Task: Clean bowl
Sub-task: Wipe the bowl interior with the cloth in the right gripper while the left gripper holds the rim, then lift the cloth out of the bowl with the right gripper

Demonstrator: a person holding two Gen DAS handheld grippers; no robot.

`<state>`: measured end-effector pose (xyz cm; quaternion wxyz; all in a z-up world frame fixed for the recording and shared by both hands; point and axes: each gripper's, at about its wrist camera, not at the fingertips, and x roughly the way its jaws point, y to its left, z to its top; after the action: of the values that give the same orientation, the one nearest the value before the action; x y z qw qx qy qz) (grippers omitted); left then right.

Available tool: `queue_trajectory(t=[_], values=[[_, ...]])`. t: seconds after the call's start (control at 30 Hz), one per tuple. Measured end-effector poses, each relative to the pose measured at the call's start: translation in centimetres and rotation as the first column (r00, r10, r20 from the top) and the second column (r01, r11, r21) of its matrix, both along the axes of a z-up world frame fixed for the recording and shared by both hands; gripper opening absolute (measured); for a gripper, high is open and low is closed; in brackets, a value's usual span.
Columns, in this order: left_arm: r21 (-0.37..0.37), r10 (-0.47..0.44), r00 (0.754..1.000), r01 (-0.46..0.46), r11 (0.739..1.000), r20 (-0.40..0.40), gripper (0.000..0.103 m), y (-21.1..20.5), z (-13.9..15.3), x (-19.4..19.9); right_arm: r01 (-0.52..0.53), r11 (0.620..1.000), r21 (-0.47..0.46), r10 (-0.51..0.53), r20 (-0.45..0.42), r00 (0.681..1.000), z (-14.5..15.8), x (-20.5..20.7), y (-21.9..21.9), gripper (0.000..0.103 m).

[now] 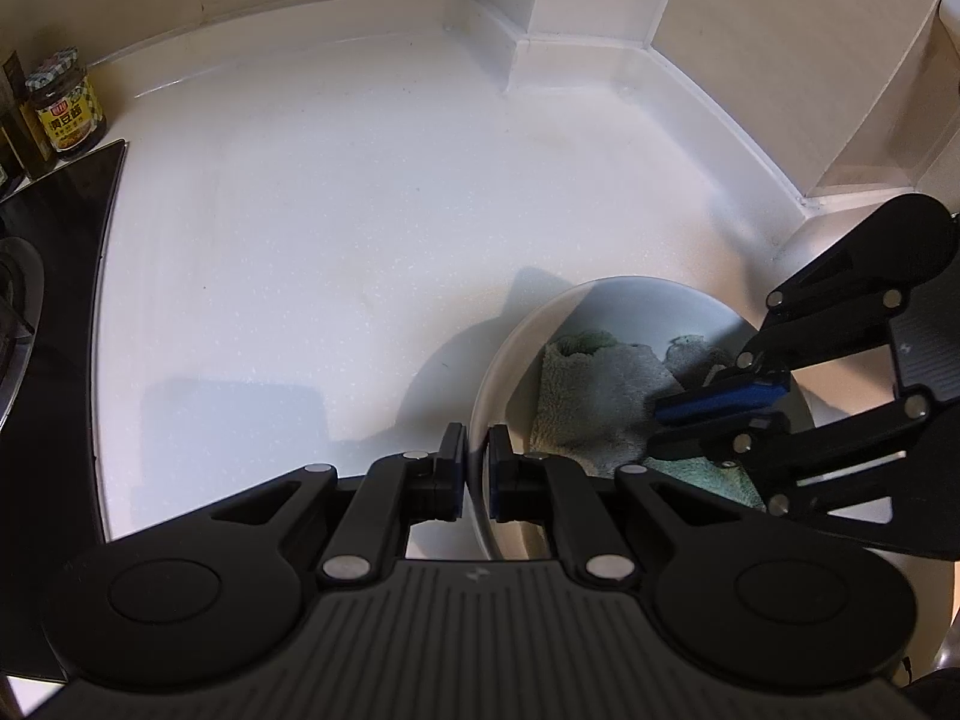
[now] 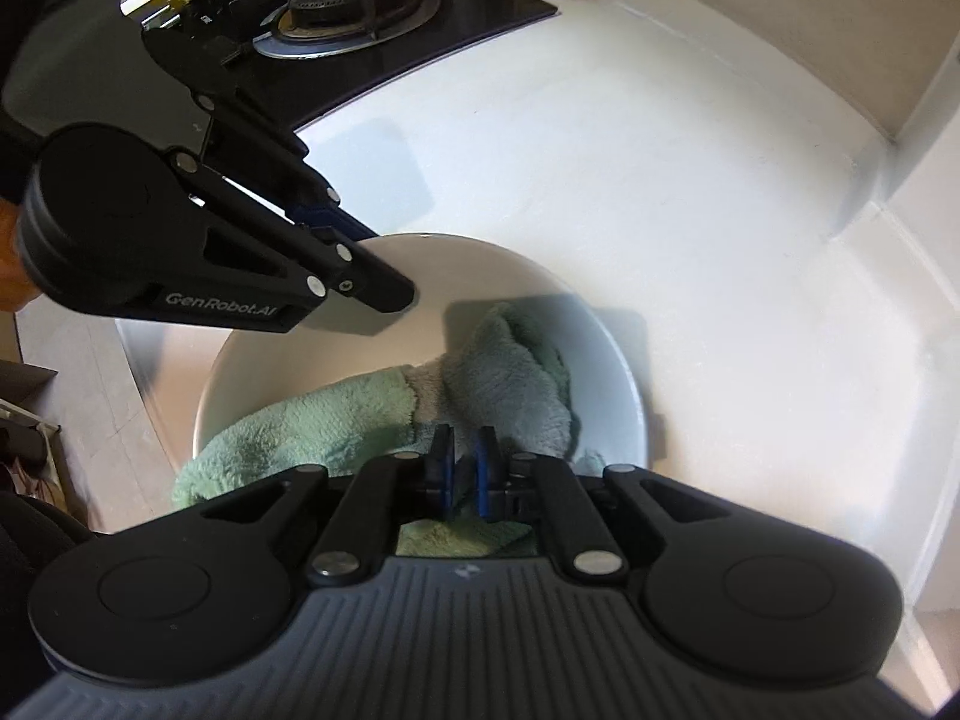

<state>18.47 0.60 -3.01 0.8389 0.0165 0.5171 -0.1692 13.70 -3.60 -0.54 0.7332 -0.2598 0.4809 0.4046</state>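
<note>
From the left wrist view there is one bowl [image 1: 636, 306], one cloth [image 1: 594, 396] and two grippers. The left gripper [image 1: 478, 471] has its jaws pinched on the bowl's near rim, one finger outside the wall and one inside, so the pale round bowl sits directly ahead of it and to its right on the white counter [image 1: 360, 210]. The bowl stands upright, mouth up; being round, it shows no long axis. The cloth, pale green and grey terry, lies crumpled inside the bowl, just right of the left gripper's fingers. The right gripper [image 1: 690, 420] reaches in from the right with its blue-padded jaws drawn together on a fold of the cloth. Far off to the left, one labelled jar [image 1: 65, 103] stands beside a dark bottle [image 1: 21, 114] behind the corner of a black hob [image 1: 54, 228].

From the right wrist view the counts match: one bowl [image 2: 540, 276], one cloth [image 2: 336, 414], two grippers. The right gripper [image 2: 463, 474] is clamped on the cloth, a pinch of terry showing between its blue pads. The cloth stretches from the gripper's lower left, where a corner hangs over the rim, up ahead into the bowl. The left gripper [image 2: 360, 240] comes in from the upper left, closed on the far-left rim. Beyond it lies the hob [image 2: 420, 36] with one burner [image 2: 342, 6].
</note>
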Motion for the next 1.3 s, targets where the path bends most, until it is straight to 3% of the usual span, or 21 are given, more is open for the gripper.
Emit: queue_trajectory(t=[0.03, 0.07, 0.13, 0.17, 0.23, 0.3, 0.47, 0.53, 0.77, 0.83, 1.07, 1.17, 1.2, 1.23, 1.3], values=[[-0.001, 0.001, 1.000, -0.001, 1.000, 0.000, 0.004, 0.0, 0.0, 0.0, -0.002, 1.000, 0.008, 0.002, 0.002, 1.000, 0.9, -2.6, 2.2, 0.007], [-0.002, 0.002, 1.000, -0.002, 1.000, 0.000, 0.004, 0.0, 0.0, 0.0, -0.003, 1.000, 0.014, 0.003, 0.003, 1.000, 1.5, 0.6, 2.0, 0.008], [-0.002, 0.002, 1.000, -0.002, 1.000, 0.001, 0.004, 0.0, 0.0, 0.0, -0.010, 0.999, 0.038, 0.011, -0.018, 1.000, 3.6, -0.2, -4.1, 0.025], [-0.001, 0.002, 1.000, -0.002, 1.000, 0.003, 0.004, -0.1, 0.0, -0.1, -0.014, 0.999, 0.049, 0.015, -0.033, 0.999, 2.9, -0.7, -5.2, 0.028], [0.001, 0.001, 1.000, -0.001, 1.000, 0.004, 0.004, -0.1, 0.0, -0.2, -0.013, 0.997, 0.081, 0.020, -0.080, 0.997, 2.3, -1.5, -5.1, 0.030], [0.004, -0.001, 1.000, 0.001, 1.000, 0.004, 0.004, -0.2, 0.0, -0.2, -0.024, 0.996, 0.091, 0.033, -0.099, 0.995, 2.4, 0.2, -7.3, 0.031], [0.004, -0.002, 1.000, 0.002, 1.000, 0.002, 0.004, -0.3, 0.1, 0.0, -0.055, 0.998, 0.039, 0.057, -0.067, 0.996, 2.2, 0.1, -6.8, 0.033], [0.001, -0.002, 1.000, 0.002, 1.000, 0.000, 0.004, -0.3, 0.2, 0.2, -0.021, 1.000, 0.019, 0.022, -0.033, 0.999, 1.8, 1.0, -6.2, 0.034], [-0.004, -0.002, 1.000, 0.002, 1.000, -0.001, 0.004, -0.2, 0.2, 0.2, 0.088, 0.995, 0.040, -0.089, 0.022, 0.996, 0.7, 3.4, -3.0, 0.034], [-0.006, -0.002, 1.000, 0.002, 1.000, -0.003, 0.004, -0.2, 0.2, 0.3, 0.078, 0.997, 0.015, -0.079, 0.022, 0.997, 0.3, 2.7, -2.3, 0.034], [-0.012, 0.001, 1.000, -0.001, 1.000, -0.004, 0.004, -0.3, 0.1, 0.5, 0.017, 0.994, -0.105, -0.002, 0.142, 0.990, -2.3, 3.5, 0.8, 0.034], [-0.015, 0.004, 1.000, -0.004, 1.000, -0.006, 0.004, -0.4, 0.0, 0.7, -0.019, 0.989, -0.144, 0.039, 0.132, 0.991, -3.2, 3.3, 1.6, 0.033], [-0.017, 0.005, 1.000, -0.005, 1.000, -0.006, 0.004, -0.4, 0.0, 0.7, -0.023, 0.988, -0.153, 0.043, 0.129, 0.991, -3.4, 3.3, 1.8, 0.031], [-0.018, 0.006, 1.000, -0.006, 1.000, -0.005, 0.004, -0.3, 0.0, 0.5, -0.028, 0.988, -0.151, 0.048, 0.130, 0.990, -3.4, 3.2, 1.9, 0.018], [-0.017, 0.003, 1.000, -0.004, 1.000, -0.004, 0.004, -0.3, 0.0, 0.3, -0.040, 0.991, -0.131, 0.057, 0.133, 0.989, -2.9, 2.9, 1.8, 0.009]])
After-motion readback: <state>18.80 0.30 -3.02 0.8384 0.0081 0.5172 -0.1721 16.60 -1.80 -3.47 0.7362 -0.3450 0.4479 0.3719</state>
